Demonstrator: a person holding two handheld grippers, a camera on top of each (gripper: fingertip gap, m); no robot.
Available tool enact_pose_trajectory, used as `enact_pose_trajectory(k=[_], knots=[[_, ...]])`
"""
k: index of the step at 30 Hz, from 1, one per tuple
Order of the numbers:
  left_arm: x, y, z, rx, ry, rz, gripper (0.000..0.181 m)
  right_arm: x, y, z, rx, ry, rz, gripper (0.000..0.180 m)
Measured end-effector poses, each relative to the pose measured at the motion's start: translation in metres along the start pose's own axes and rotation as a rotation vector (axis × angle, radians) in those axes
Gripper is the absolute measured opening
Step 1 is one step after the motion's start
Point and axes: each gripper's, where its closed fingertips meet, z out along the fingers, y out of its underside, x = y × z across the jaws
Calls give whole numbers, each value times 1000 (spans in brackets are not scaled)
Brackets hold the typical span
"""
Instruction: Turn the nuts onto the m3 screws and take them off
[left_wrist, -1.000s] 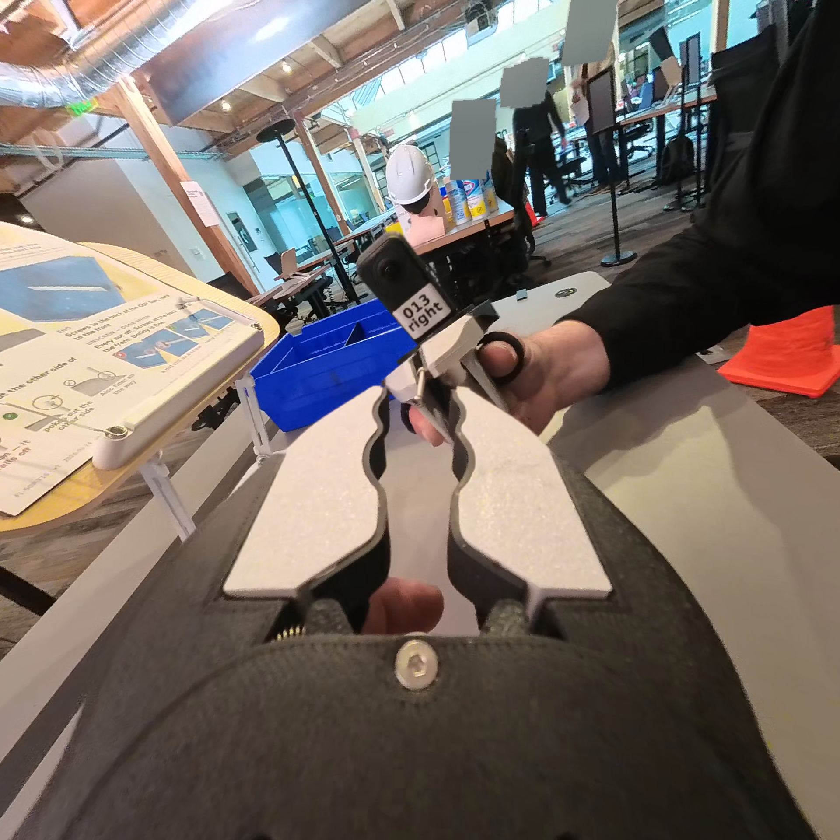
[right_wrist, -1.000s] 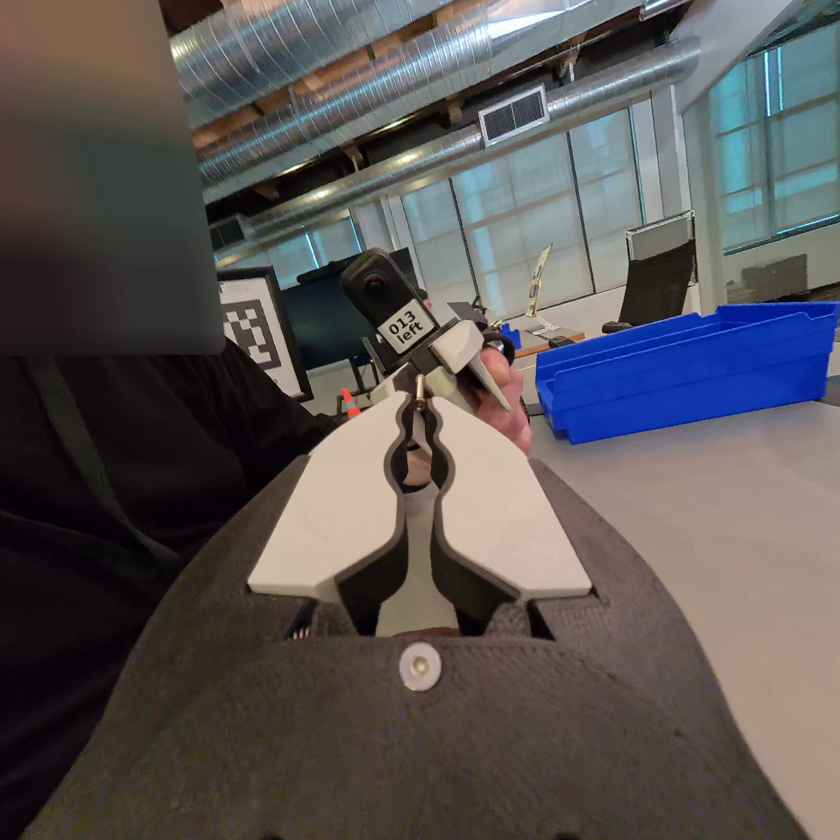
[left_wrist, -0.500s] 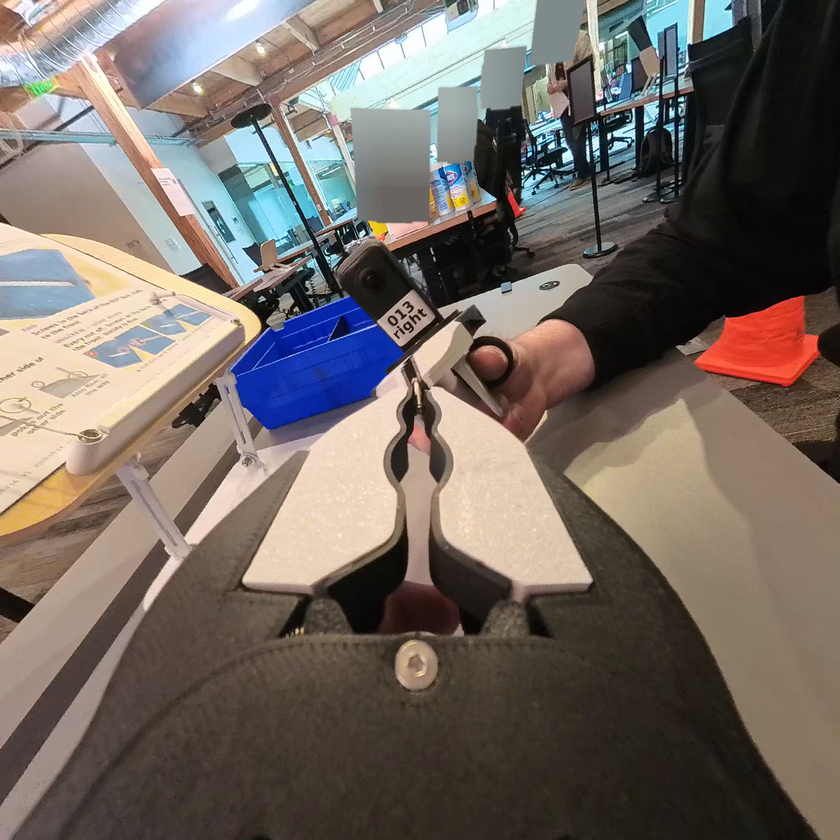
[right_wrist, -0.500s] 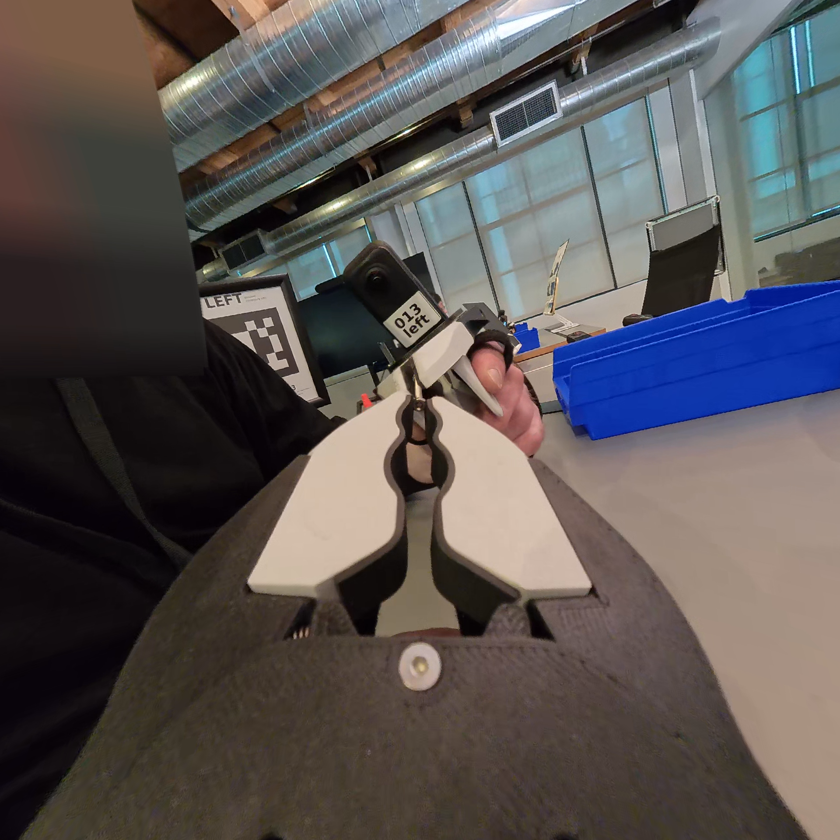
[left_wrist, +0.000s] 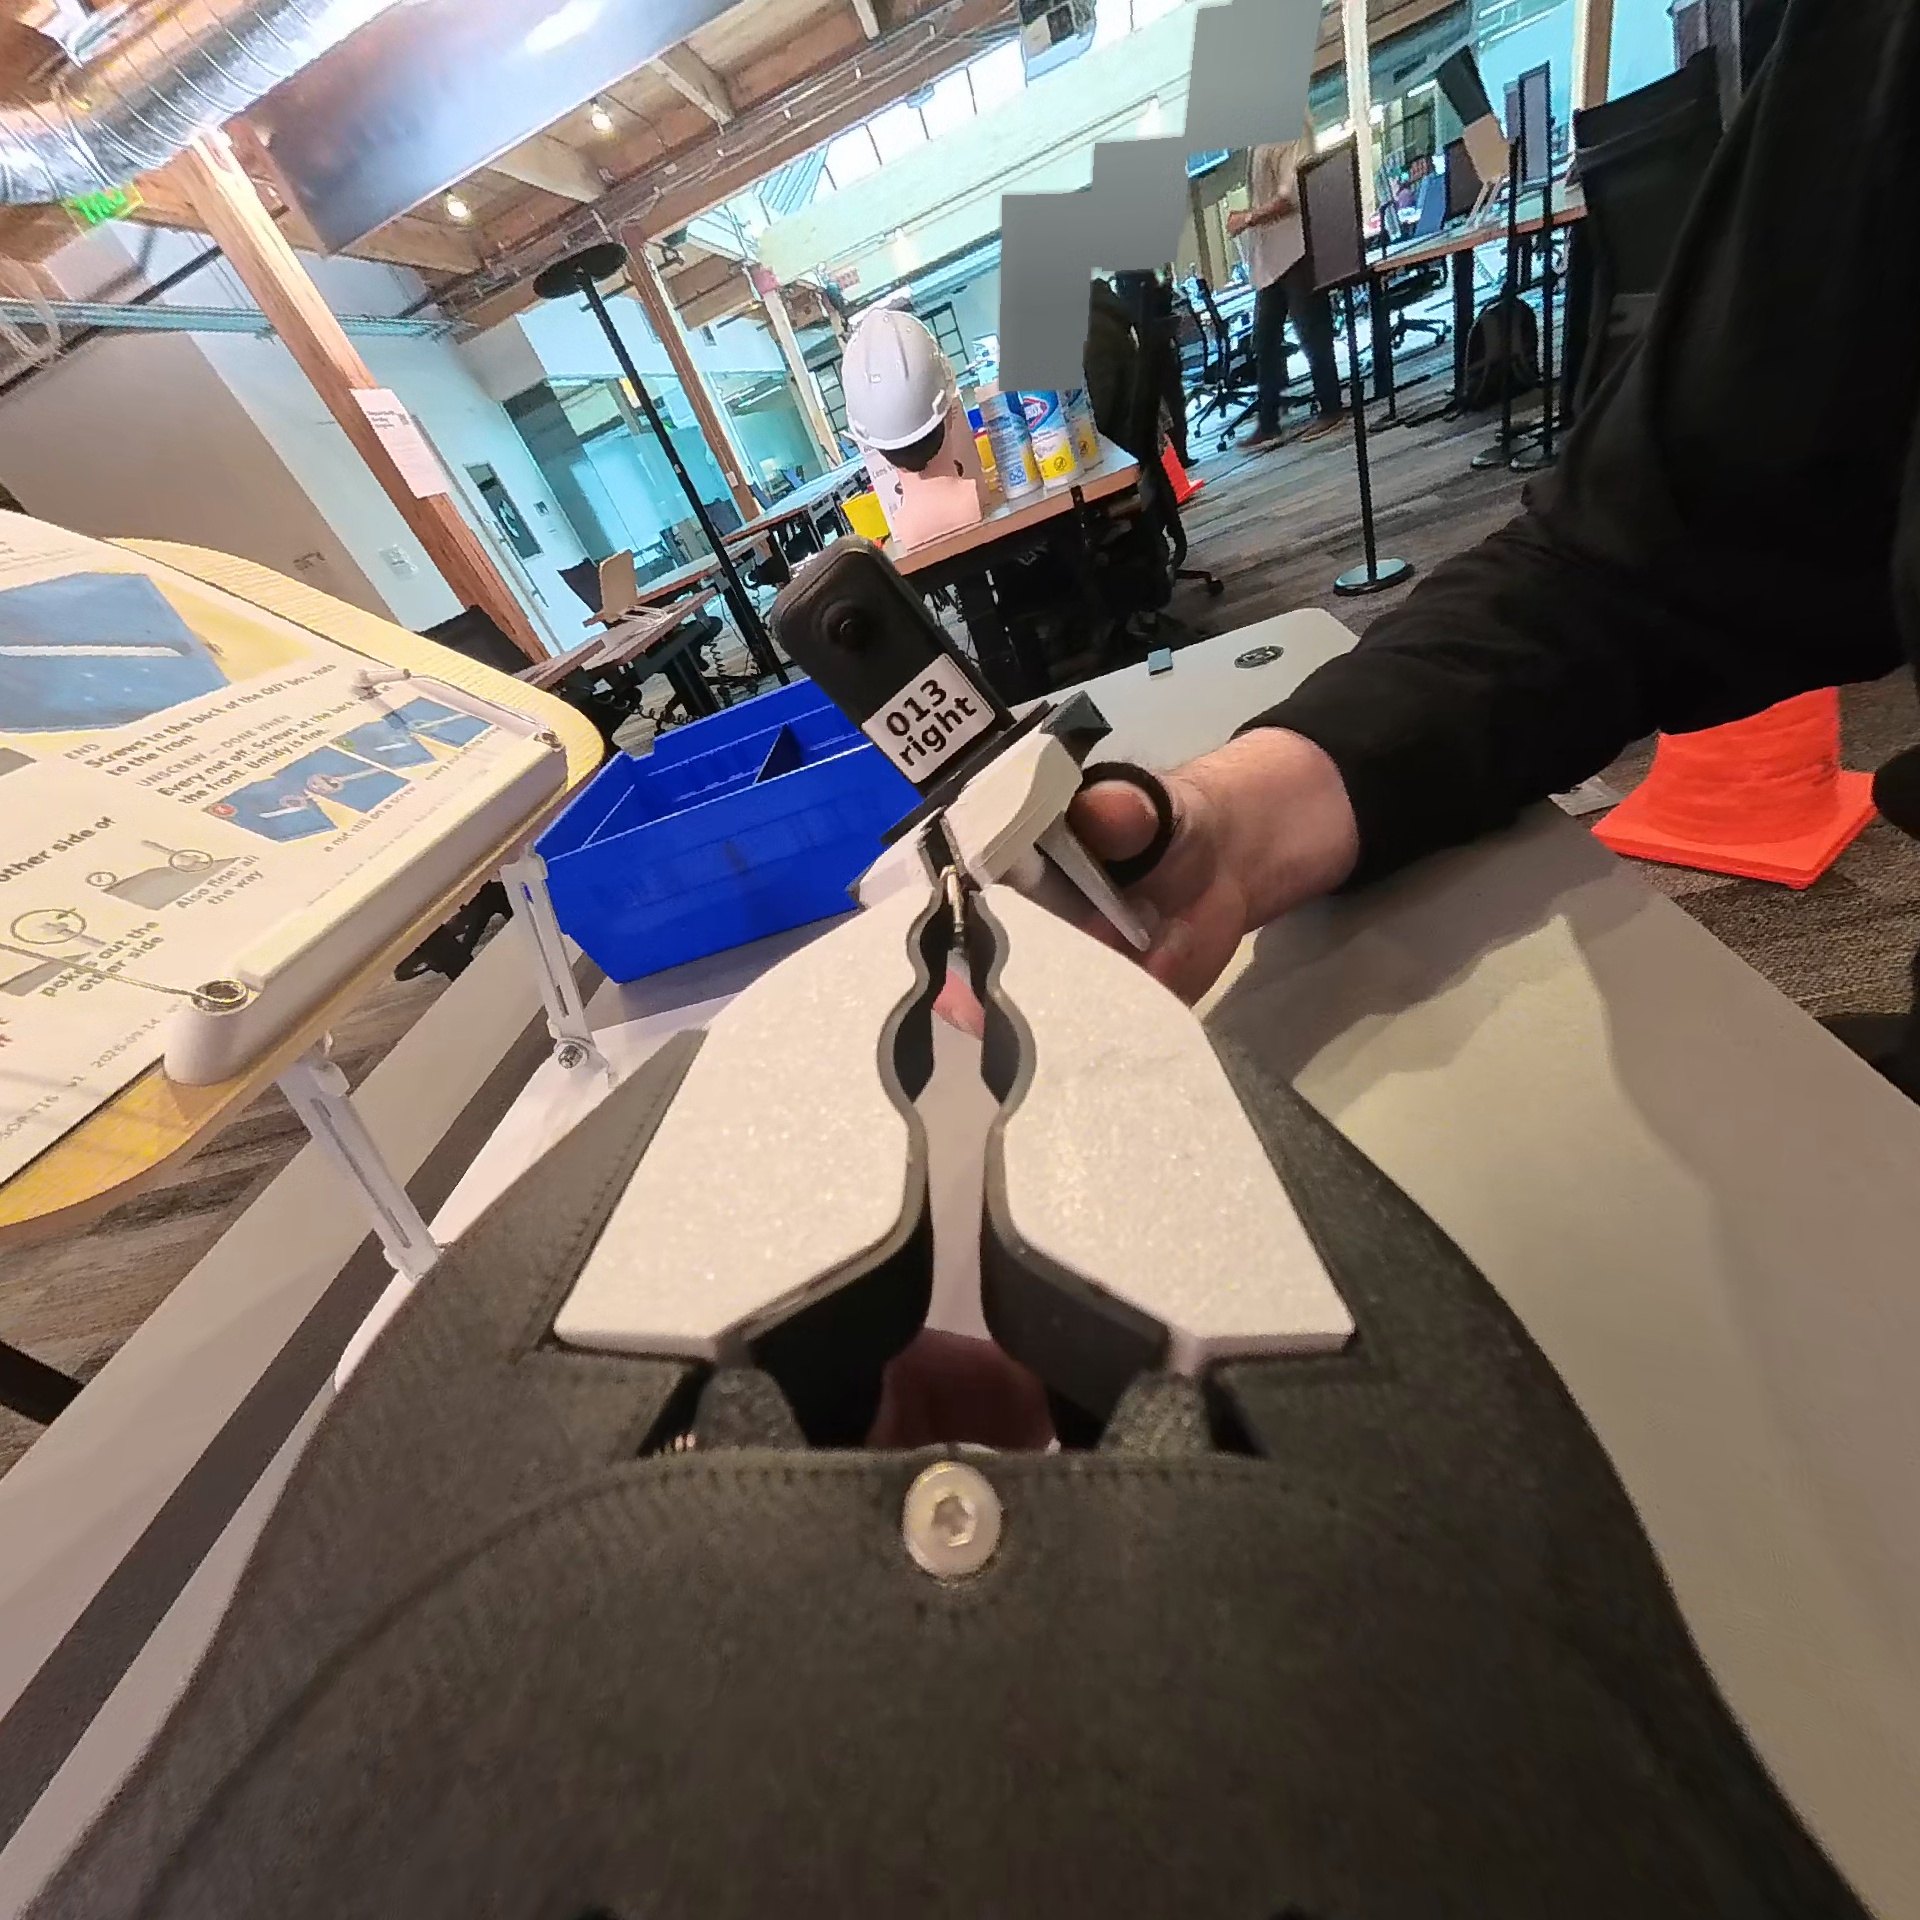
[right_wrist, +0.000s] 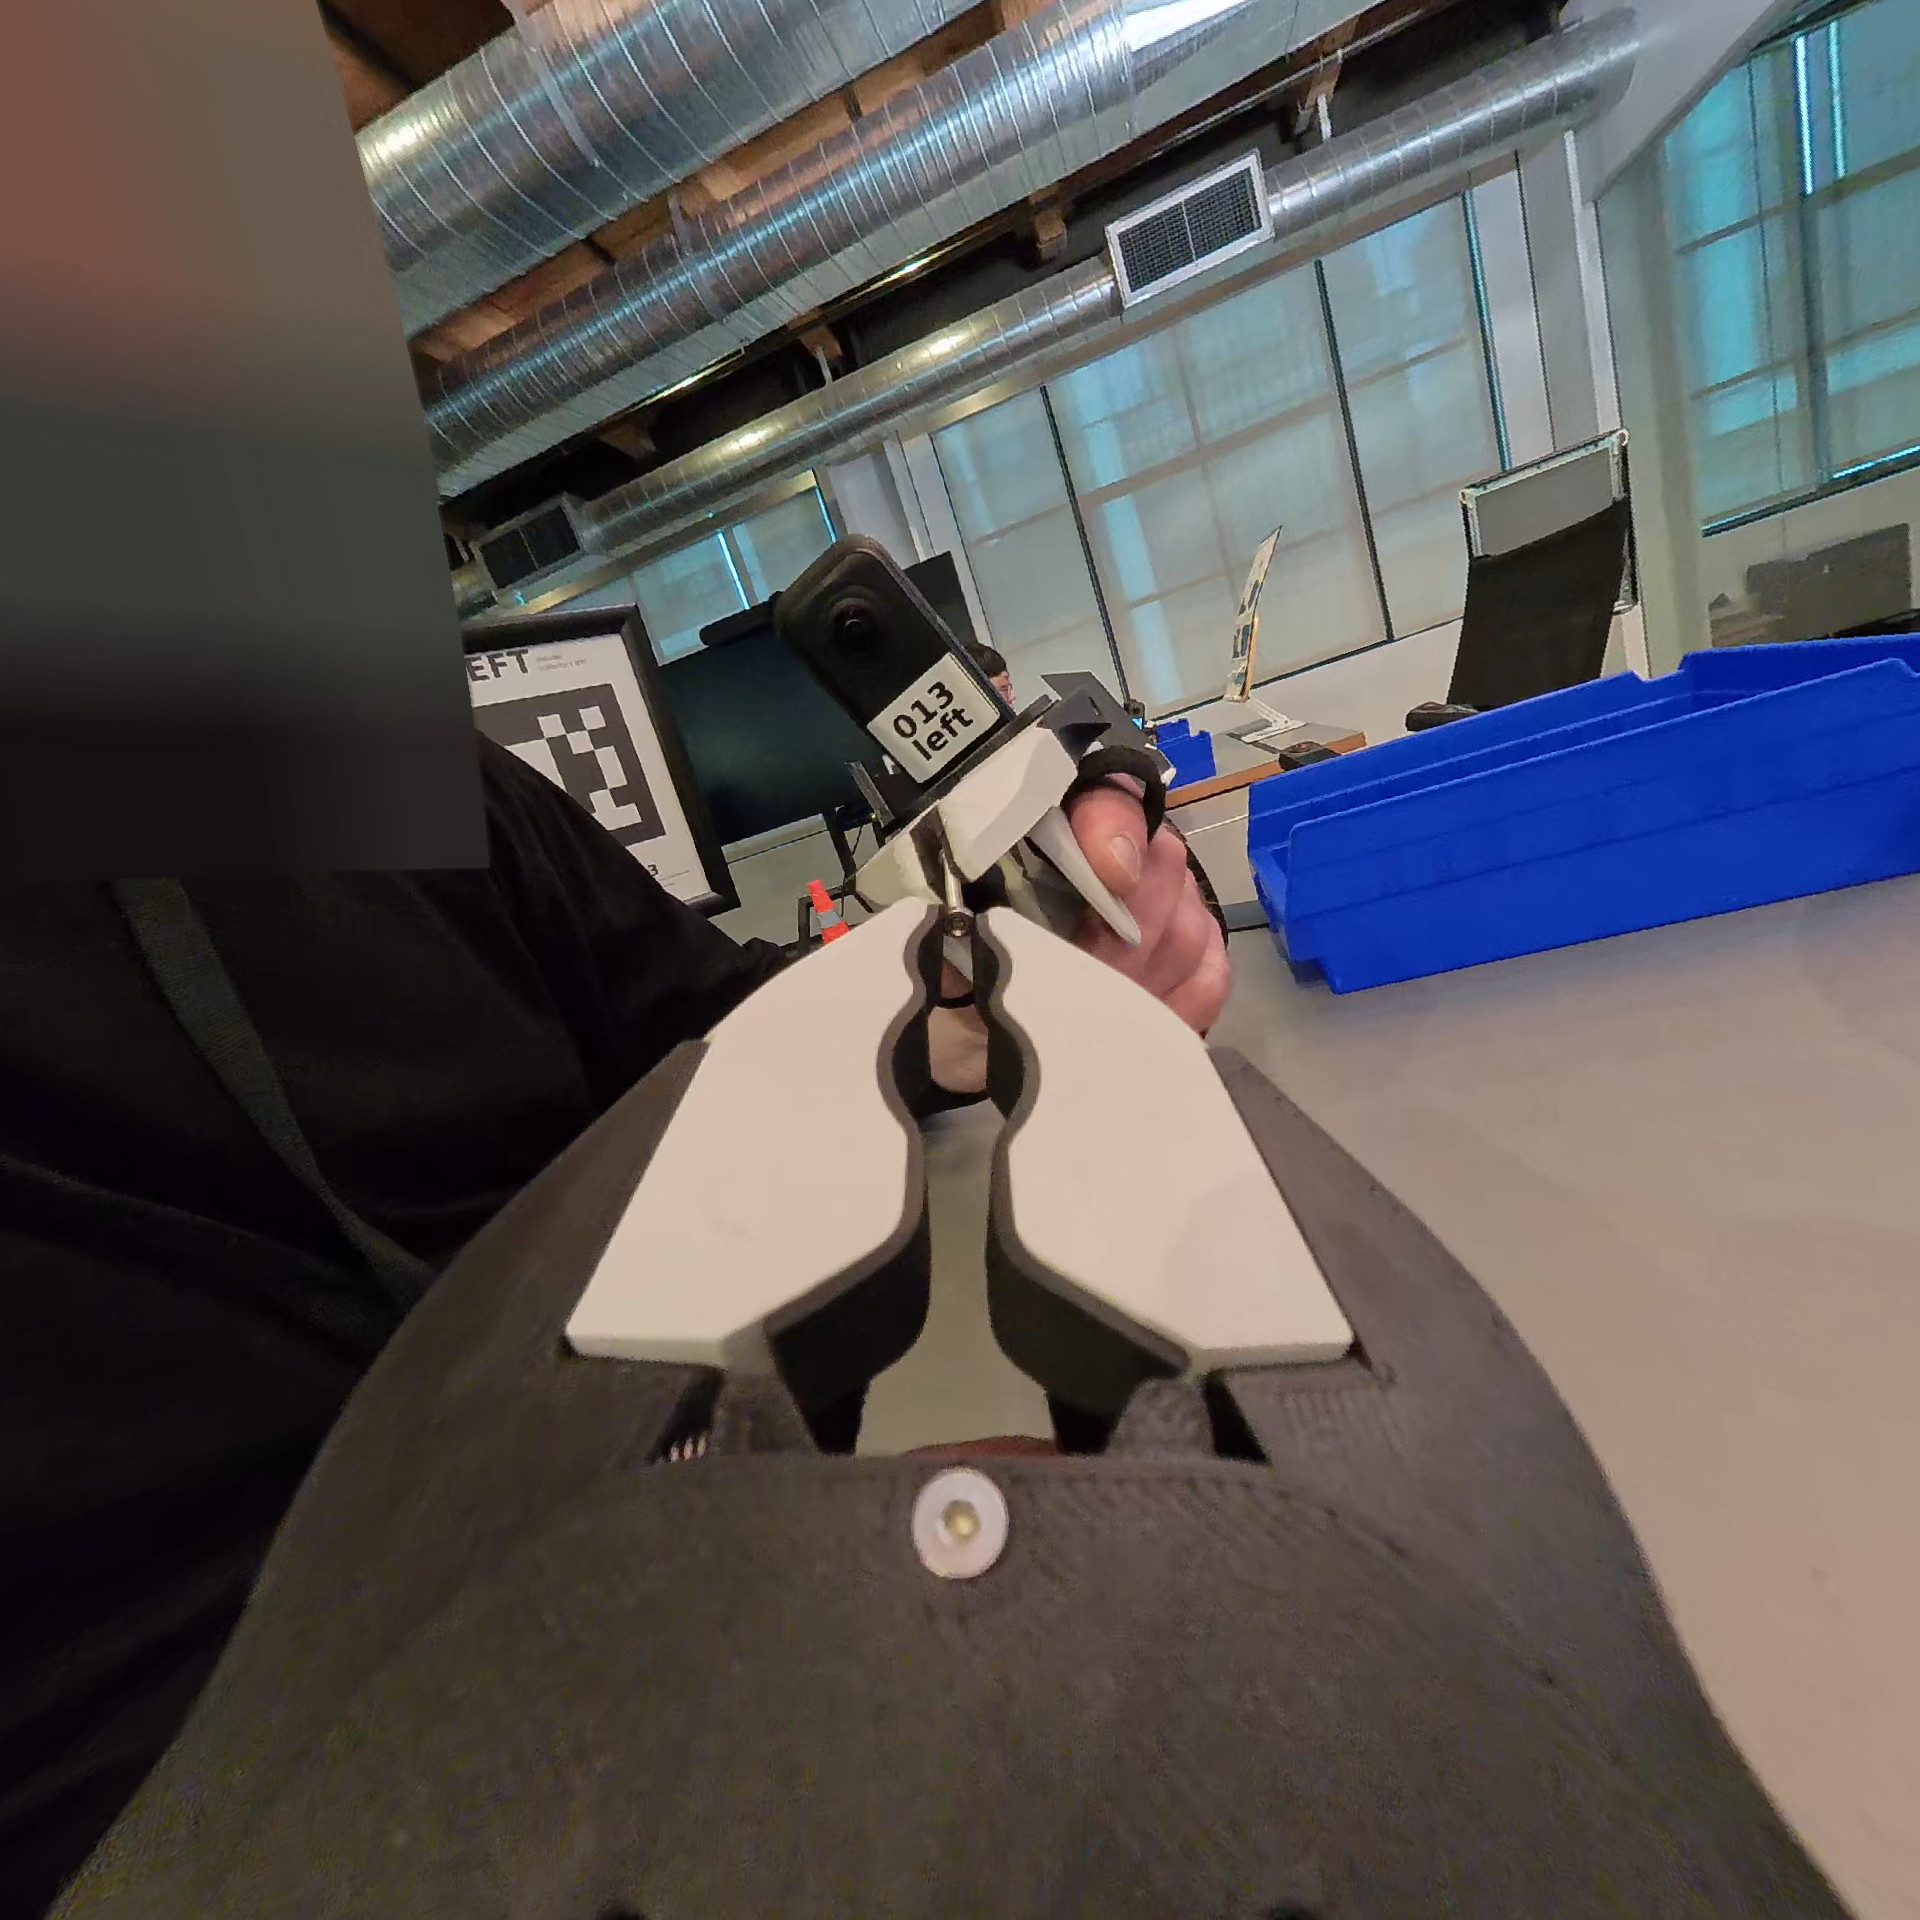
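Note:
A small metal M3 screw (right_wrist: 943, 878) spans the gap between the two grippers, held in the air above the grey table (right_wrist: 1558, 1195). My right gripper (right_wrist: 952, 923) is shut on its near end, where a small head or nut shows; I cannot tell which. My left gripper (left_wrist: 951, 916) is shut on the screw's (left_wrist: 951, 888) other end. Each view shows the other gripper tip to tip with its own: the right gripper (left_wrist: 940, 852) in a hand in the left wrist view, and the left gripper (right_wrist: 930, 847) in the right wrist view.
A blue bin (left_wrist: 727, 842) stands behind the grippers and also shows in the right wrist view (right_wrist: 1558, 810). A tilted instruction board on thin legs (left_wrist: 208, 821) is at the left. An orange cone (left_wrist: 1756, 790) is on the floor to the right. A person's black sleeve (left_wrist: 1558, 665) reaches in. Only a small space, under 4 cm, lies between the two pairs of fingers.
My left gripper was open a second ago and has shut on the screw end held out by the right gripper. Both grippers have stayed tip to tip since, shifting slightly.

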Motion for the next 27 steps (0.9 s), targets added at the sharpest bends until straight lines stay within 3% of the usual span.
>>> enact_pose_trajectory(k=[4,7,14,17,24,27], knots=[[-1,1,0,7,10,-45,3,1,1,0,-19,26,-49,4],[-3,0,0,42,43,-183,3,1,-1,0,-65,73,-175,4],[0,-1,-4,226,207,-696,3,-3,2,3,-321,184,-702,4],[5,0,-6,281,256,-826,3,-5,4,5,-429,211,-932,4],[14,-1,-9,370,342,-955,3,-13,8,7,-646,237,-1448,4],[17,-1,-9,384,362,-967,3,-16,10,7,-697,235,-1552,4]])
